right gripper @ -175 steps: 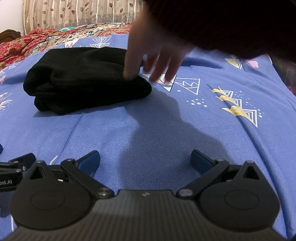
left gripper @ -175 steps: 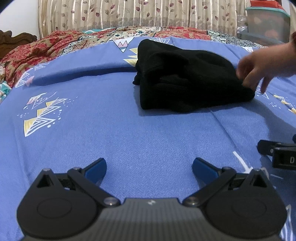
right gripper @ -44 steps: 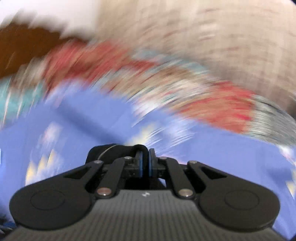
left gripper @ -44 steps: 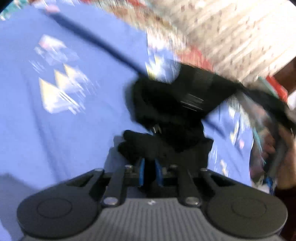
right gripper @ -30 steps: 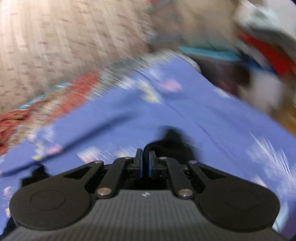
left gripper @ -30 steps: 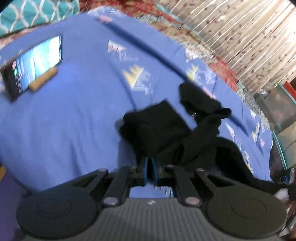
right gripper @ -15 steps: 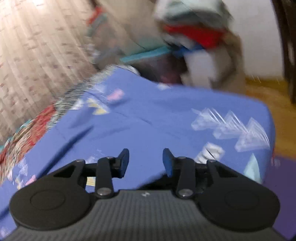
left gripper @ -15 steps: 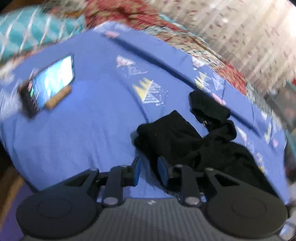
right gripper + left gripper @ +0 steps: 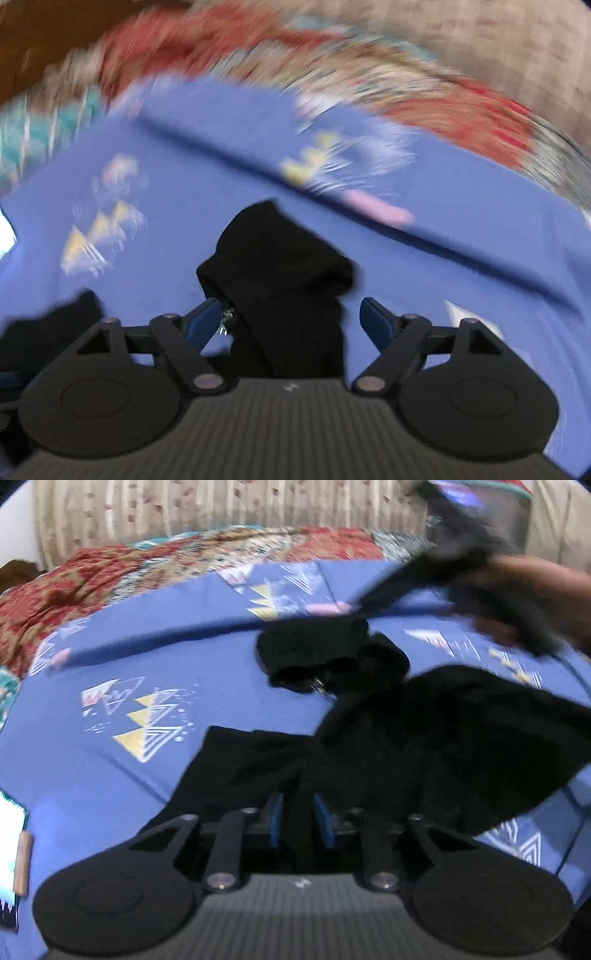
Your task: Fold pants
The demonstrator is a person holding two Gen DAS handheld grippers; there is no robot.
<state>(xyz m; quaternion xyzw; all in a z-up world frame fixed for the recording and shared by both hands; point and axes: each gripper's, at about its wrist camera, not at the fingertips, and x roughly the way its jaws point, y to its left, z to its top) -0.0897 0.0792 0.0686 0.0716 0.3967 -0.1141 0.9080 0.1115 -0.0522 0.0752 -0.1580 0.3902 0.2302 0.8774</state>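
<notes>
Pants (image 9: 436, 738) now unfolded, right gripper (image 9: 286, 319) spread wider, blurred

A home bedroom: patterned blue bedsheet (image 9: 155, 657), floral curtains (image 9: 207, 513) behind.

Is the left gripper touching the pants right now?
Touching. The left wrist view shows the left gripper with its blue pads nearly shut on a bunch of the black pants, fabric filling the gap.

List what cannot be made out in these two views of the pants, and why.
- Left wrist view: the right gripper is smeared by motion blur; its jaws are unreadable.
- Left wrist view: the phone is cut off by the left edge.
- Right wrist view: the pants run under the gripper body; the bed is blurred.
</notes>
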